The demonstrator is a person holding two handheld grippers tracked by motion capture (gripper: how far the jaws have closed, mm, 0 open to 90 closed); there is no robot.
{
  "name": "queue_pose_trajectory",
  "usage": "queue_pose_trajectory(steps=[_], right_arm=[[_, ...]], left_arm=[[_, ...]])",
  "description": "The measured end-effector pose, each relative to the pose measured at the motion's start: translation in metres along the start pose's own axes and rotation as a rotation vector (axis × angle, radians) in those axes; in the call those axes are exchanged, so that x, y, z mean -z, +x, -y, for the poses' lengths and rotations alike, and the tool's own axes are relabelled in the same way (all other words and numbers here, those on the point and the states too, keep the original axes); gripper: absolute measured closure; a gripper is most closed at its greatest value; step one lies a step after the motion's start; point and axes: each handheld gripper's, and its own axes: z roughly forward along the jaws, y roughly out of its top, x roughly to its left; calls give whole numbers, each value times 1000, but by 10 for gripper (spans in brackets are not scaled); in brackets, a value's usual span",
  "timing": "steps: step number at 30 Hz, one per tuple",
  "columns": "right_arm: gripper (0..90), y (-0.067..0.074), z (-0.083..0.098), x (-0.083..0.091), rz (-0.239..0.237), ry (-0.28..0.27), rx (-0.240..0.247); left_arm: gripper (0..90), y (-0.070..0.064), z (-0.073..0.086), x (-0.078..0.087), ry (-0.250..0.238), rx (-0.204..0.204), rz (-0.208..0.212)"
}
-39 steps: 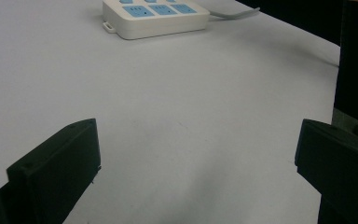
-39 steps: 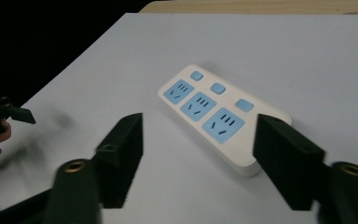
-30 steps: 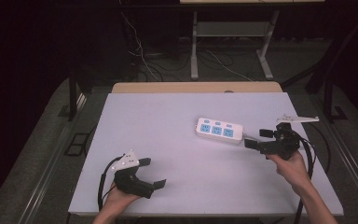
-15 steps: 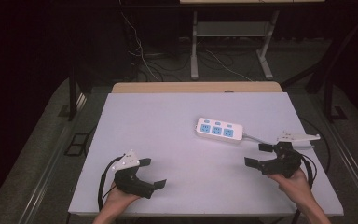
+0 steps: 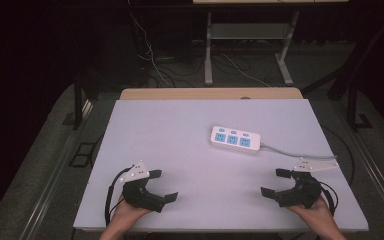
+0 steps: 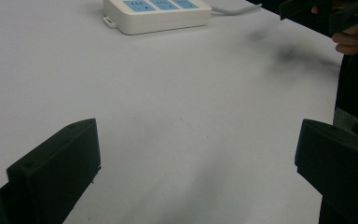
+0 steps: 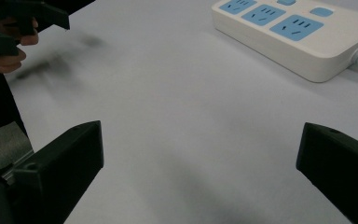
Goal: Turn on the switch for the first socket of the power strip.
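Both jaws of the left gripper (image 5: 162, 185) and right gripper (image 5: 275, 182) are spread wide, empty, near the table's (image 5: 180, 135) front corners. One power strip (image 5: 235, 139) is seen.

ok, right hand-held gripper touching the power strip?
Apart. High view: bare table separates the right hand-held gripper from the power strip.

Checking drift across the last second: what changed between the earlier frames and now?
The right gripper pulled back from beside the power strip toward the near edge of the table, jaws open and empty throughout. Nothing was gripped or released. The left gripper stayed near the front left, open, and the power strip kept its place.
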Motion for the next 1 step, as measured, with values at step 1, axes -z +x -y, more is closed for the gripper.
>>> queue_pose_trajectory(steps=[1], right_arm=[[3, 0, 1, 0, -1, -1, 4]], left_arm=[[0, 0, 0, 0, 0, 0, -1]])
